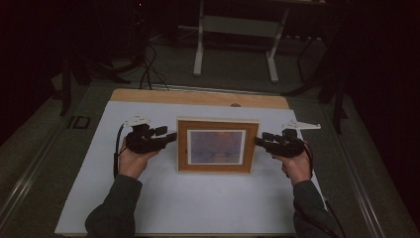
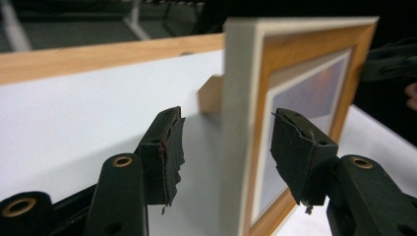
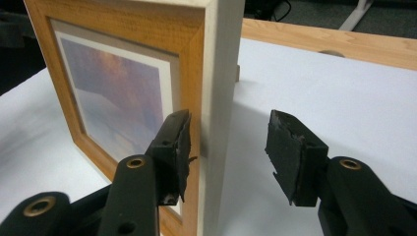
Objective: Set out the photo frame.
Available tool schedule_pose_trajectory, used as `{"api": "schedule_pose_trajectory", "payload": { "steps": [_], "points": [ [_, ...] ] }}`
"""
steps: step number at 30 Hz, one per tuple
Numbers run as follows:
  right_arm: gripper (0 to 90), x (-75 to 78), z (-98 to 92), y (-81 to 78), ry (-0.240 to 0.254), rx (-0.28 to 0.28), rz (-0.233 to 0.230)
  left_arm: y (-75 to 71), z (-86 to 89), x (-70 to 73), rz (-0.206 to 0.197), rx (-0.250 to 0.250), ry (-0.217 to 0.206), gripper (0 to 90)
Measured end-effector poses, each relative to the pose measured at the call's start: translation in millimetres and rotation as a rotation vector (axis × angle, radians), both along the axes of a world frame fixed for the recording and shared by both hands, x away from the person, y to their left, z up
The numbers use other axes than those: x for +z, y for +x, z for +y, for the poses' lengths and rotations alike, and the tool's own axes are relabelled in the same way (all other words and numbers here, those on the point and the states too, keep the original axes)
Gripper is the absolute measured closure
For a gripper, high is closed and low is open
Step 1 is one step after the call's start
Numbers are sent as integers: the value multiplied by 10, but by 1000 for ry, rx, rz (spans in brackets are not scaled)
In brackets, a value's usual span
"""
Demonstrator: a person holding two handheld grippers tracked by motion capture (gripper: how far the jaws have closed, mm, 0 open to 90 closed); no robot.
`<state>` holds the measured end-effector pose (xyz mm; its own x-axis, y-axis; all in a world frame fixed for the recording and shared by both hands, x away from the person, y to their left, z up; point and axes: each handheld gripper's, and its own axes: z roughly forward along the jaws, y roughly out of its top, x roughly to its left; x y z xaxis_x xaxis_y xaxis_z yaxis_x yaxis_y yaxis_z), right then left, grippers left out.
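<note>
A: Starting at our left gripper (image 1: 171, 137): jaws parted, the picture frame (image 1: 218, 146) edge between them with a gap on each side. Nothing gripped.

B: The frame stands upright mid-surface (image 1: 198, 208), propped on its back stand. We'd judge it rigid and light, but the glazed front looks fragile and slick.

A: So we take the wooden side rails, not the pane.

B: Our right gripper (image 1: 258, 141): one pad just beside the front face, the other apart. Released too.
</note>
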<state>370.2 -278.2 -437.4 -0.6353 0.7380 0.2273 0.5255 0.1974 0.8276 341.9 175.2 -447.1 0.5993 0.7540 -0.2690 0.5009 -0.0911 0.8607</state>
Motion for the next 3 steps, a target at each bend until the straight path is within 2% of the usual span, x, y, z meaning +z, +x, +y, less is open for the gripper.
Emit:
{"api": "schedule_pose_trajectory", "payload": {
  "steps": [3],
  "points": [
    [501, -23, -35, -21, 0, -3, 9, -124, 73, -103, 10, 73, 92, 452]
  ]
}}
